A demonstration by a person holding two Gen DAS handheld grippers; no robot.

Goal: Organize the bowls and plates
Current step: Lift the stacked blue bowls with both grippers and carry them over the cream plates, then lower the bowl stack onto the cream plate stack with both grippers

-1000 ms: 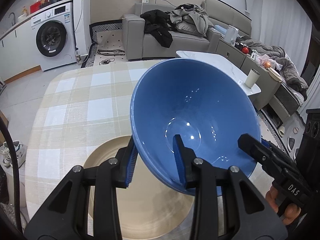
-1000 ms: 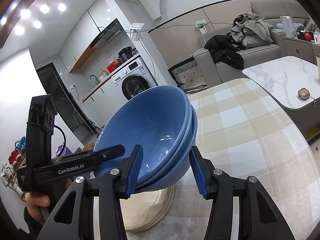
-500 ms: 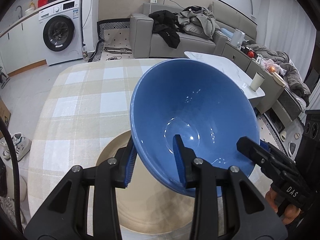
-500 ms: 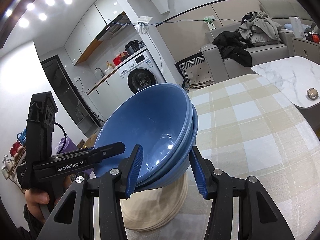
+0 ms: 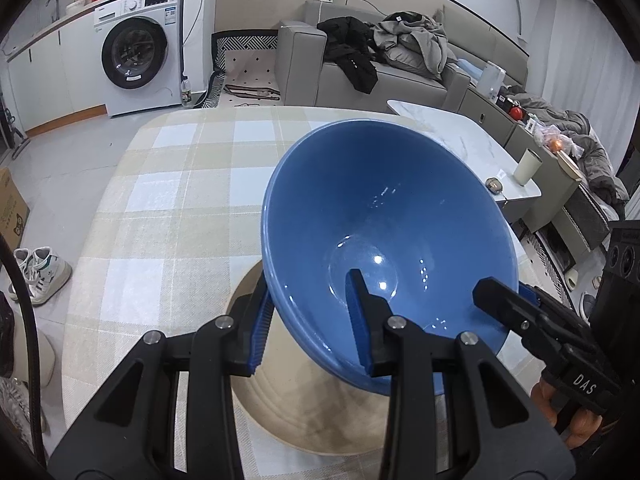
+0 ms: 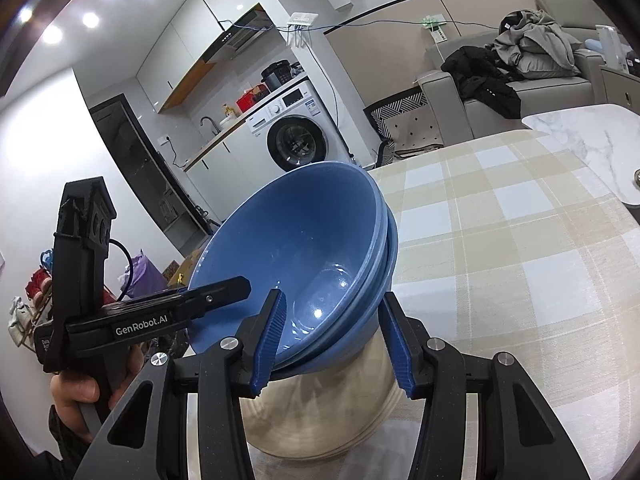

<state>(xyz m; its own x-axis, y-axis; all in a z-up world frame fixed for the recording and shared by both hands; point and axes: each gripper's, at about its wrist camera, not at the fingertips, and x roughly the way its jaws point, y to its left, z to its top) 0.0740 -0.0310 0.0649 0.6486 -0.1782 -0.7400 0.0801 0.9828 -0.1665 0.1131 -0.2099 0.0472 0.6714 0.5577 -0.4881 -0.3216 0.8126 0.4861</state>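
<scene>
left gripper point(image 5: 312, 320) clamped on near rim of blue bowl stack point(image 5: 384, 240) | right gripper point(image 6: 332, 340) pinching opposite rim | stack tilted, held aloft directly over beige plates point(image 5: 320, 412) on checked table point(image 5: 168, 200) | judgement: lower straight down

Two grippers are in view, the left gripper point(image 5: 312, 320) and the right gripper point(image 6: 334, 340), each held by one hand. Between them sit three nested blue bowls point(image 6: 304, 252), counted by the rims stacked at the right edge, though only the top one shows from the left wrist. Directly beneath the bowls lies one stack of beige plates point(image 6: 320, 412) whose number cannot be told, on one checked worktop point(image 6: 500, 240).
</scene>
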